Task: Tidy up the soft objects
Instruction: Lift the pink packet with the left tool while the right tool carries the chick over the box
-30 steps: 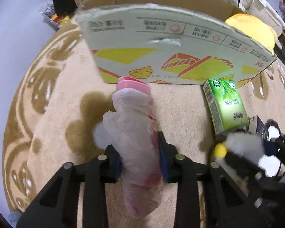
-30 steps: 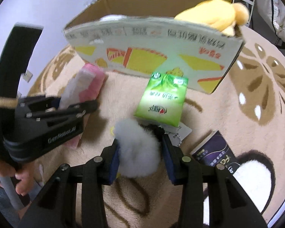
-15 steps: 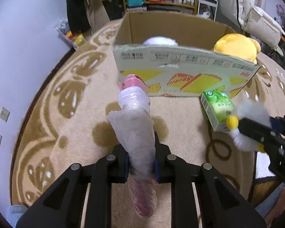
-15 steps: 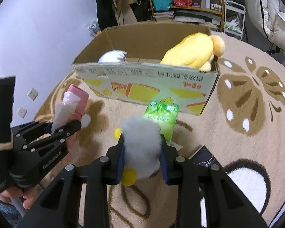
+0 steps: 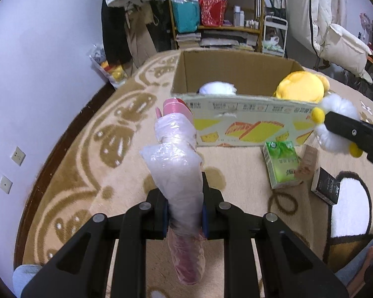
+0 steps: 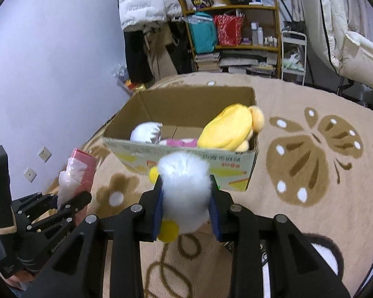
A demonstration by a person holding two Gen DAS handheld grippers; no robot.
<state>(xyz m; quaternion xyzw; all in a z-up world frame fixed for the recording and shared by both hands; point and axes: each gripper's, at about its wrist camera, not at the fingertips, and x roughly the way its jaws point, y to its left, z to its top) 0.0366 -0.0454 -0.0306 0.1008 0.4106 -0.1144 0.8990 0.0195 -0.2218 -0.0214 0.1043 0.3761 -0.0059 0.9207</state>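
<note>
Cardboard formed the open box (image 6: 186,104) that stood on the patterned beige rug (image 5: 107,164), its printed front wall facing both cameras. Inside it, at the right end, a large yellow plush toy (image 6: 231,129) leaned against the side wall and rose above the rim. At the left end sat a white soft toy (image 6: 145,132), and between the two a pink item (image 6: 182,142) showed just above the front edge; what it was could not be told.

The left gripper (image 5: 184,211) was clenched on a pink pack wrapped in crinkled clear plastic (image 5: 177,164), which stuck up between the pads and hung a little below them, held in the air short of the box and to its left.

The right gripper (image 6: 186,211) had its jaws just closing and its pads pressed into a fluffy white toy with yellow parts (image 6: 184,186), squeezed at its middle, in front of the box's front wall and not yet over the opening.

On the rug in front of the box lay a green carton (image 5: 282,164), beside it a small brown packet (image 5: 308,164) and a dark little box (image 5: 327,186). Behind the cardboard box stood a wooden shelf (image 6: 233,19) crowded with bags, books and bottles.
</note>
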